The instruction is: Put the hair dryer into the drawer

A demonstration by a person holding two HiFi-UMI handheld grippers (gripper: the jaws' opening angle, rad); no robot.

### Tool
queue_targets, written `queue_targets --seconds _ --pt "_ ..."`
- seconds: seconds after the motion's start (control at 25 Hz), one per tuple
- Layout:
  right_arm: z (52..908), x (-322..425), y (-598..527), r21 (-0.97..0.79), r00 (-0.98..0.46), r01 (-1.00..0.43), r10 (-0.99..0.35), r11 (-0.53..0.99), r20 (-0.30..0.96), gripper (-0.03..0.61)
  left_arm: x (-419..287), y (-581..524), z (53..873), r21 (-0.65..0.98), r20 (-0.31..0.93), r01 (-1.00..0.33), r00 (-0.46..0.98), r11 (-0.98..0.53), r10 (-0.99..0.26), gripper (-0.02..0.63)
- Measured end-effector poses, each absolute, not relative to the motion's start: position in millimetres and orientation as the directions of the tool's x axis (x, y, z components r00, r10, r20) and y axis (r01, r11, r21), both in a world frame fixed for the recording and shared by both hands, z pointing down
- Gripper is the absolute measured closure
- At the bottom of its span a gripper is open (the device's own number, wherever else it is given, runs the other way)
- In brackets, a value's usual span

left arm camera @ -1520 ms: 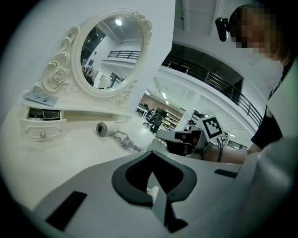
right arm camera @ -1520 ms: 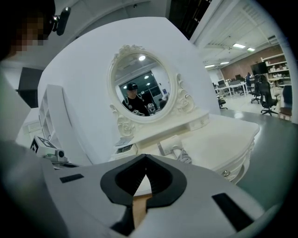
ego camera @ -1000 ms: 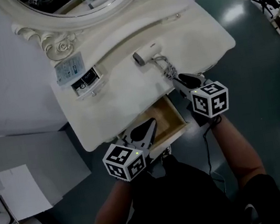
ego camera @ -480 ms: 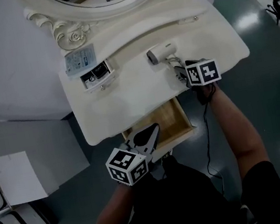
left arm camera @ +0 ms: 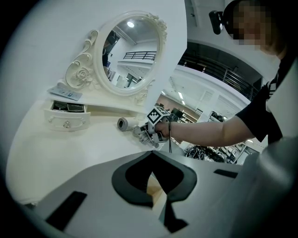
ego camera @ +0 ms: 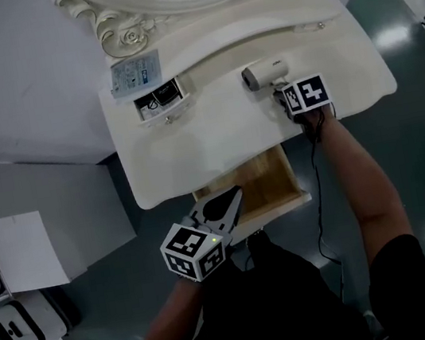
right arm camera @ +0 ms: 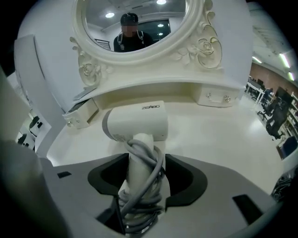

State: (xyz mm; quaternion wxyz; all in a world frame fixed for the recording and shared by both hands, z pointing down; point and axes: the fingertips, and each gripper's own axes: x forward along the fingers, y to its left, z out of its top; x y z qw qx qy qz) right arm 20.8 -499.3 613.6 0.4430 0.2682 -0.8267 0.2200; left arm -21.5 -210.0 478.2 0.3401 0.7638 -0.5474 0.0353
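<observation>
Head view: the one white plastic hair dryer (ego camera: 264, 75) lies on the cream dressing table (ego camera: 193, 148), well apart from the single pulled-out wooden drawer (ego camera: 267, 184). The drawer is open and the stowing is not yet done.

Left gripper view: the left gripper (left arm camera: 152, 174) is pinched together, empty, over the drawer.

Right gripper view: the right gripper (right arm camera: 142, 172) clamps the dryer's handle.
</observation>
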Motion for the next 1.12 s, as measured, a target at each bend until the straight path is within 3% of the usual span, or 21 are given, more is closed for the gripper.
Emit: queue_targets --seconds 0.56,1.12 --pt "627.2 16.1 -503.1 -0.053 -0.368 -0.639 -0.244 0.768 0.897 0.334 -17.7 -208.4 481.7 0.487 0.434 -0.857 0.402 -0.165 -0.806 0.611" --pt "597.0 10.2 -476.9 -0.049 -0.504 -0.551 -0.286 0.833 0.815 0.347 -42.9 -165.6 474.0 0.476 0.435 -0.873 0.341 -0.108 -0.834 0.609"
